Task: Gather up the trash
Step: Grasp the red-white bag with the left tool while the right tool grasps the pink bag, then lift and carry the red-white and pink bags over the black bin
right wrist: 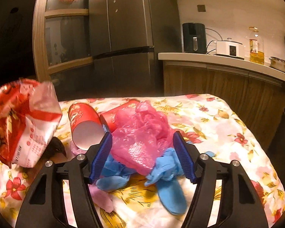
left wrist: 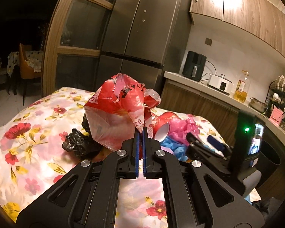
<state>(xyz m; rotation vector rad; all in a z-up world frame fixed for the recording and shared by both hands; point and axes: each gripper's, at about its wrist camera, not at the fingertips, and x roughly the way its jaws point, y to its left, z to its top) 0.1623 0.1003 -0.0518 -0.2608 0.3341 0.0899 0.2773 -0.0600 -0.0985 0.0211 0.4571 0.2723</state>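
Note:
My left gripper (left wrist: 141,131) is shut on a fold of the red-and-white plastic bag (left wrist: 114,114), which hangs raised above the floral tablecloth (left wrist: 28,133). That bag (right wrist: 24,123) also shows at the left of the right wrist view. My right gripper (right wrist: 142,134) stands open around a crumpled pink plastic bag (right wrist: 142,117) that lies on blue gloves (right wrist: 167,169); its pads flank the bag. Two red paper cups (right wrist: 83,123) lie on their sides just beyond. A crumpled black bag (left wrist: 77,142) sits under the lifted bag.
A pale pink scrap (right wrist: 100,195) lies near the table's front edge. A dark bin (right wrist: 283,133) stands to the right of the table. Behind are the fridge (right wrist: 123,38) and a counter (right wrist: 218,58) with appliances and an oil bottle.

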